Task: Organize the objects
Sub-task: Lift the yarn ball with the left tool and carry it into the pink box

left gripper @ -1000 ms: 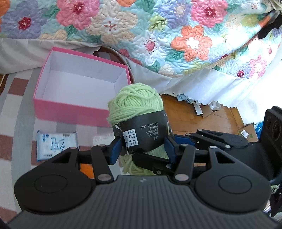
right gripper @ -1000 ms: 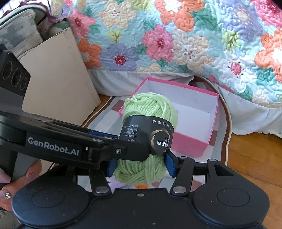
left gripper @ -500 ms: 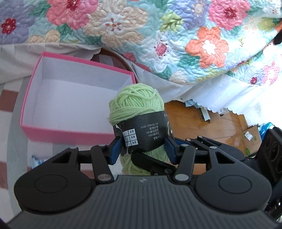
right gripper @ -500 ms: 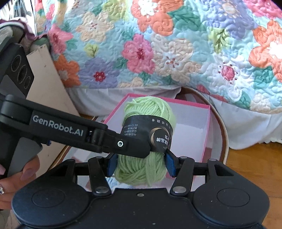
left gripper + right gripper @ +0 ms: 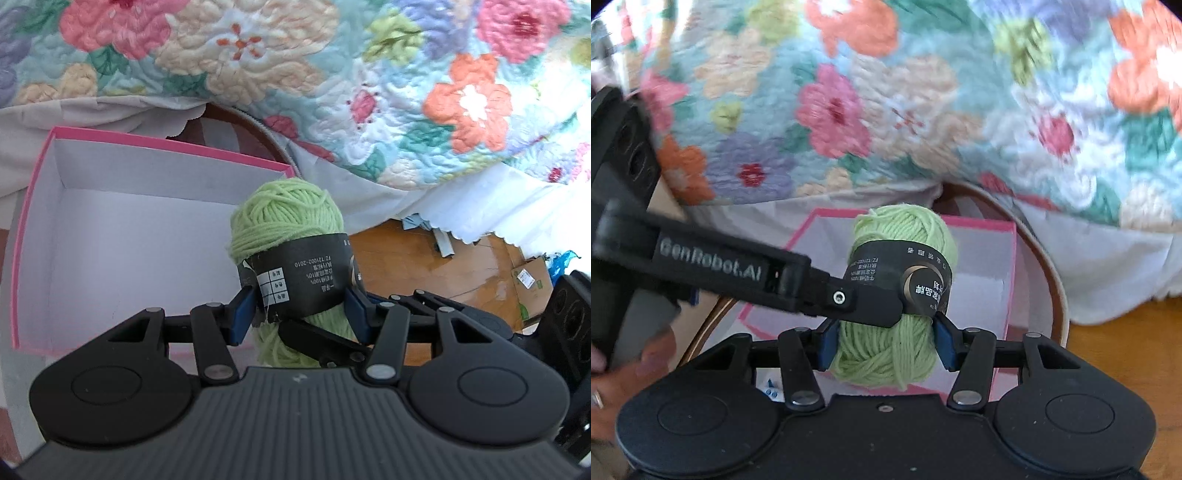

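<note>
left tongs [image 5: 301,314] clamp the yarn [image 5: 288,225] at its black band | right tongs [image 5: 886,341] closing on the same yarn [image 5: 905,236], pads at its sides | yarn upright in the air over the open pink box [image 5: 110,236] | quilt [image 5: 369,74] behind | wood floor [image 5: 406,258] right

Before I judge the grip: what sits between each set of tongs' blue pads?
The green yarn ball, pressed by both tongs' pads: left tongs in the left wrist view, right tongs in the right.
</note>
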